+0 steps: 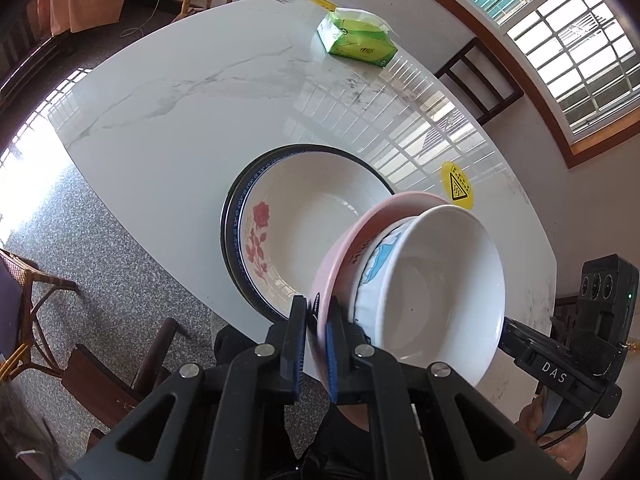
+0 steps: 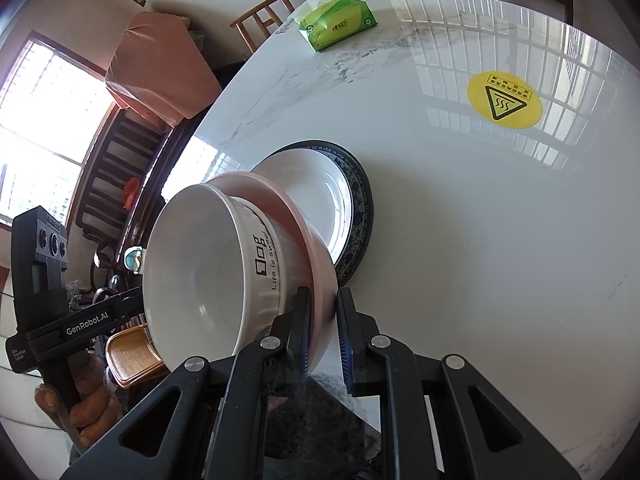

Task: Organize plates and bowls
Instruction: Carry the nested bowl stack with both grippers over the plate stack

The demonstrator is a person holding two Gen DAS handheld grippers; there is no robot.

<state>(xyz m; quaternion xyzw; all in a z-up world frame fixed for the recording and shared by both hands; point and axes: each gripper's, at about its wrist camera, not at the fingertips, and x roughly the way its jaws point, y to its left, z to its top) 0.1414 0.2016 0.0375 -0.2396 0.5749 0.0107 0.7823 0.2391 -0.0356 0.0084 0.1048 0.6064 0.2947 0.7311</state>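
Nearest the cameras, two grippers carry one stack between them: the left gripper (image 1: 318, 312) has its jaws clamped on one side of the pink plate (image 1: 340, 248), and the right gripper (image 2: 322, 304) is clamped on the opposite side of that plate's rim. One white bowl (image 1: 432, 292) sits in the pink plate, and the pair hangs tilted above the table's near edge. Just beyond, two more dishes rest stacked on the marble table (image 1: 180, 112): a white rose-painted plate (image 1: 304, 200) on a dark-rimmed plate (image 1: 229, 232). Only the left view shows the rose; only the right view shows the bowl's printed lettering and a bare hand (image 2: 84, 400) gripping the left handle. Both grippers point steeply downward. Farther off lie one yellow warning sticker (image 2: 505, 99) and one green tissue pack (image 1: 356, 38).
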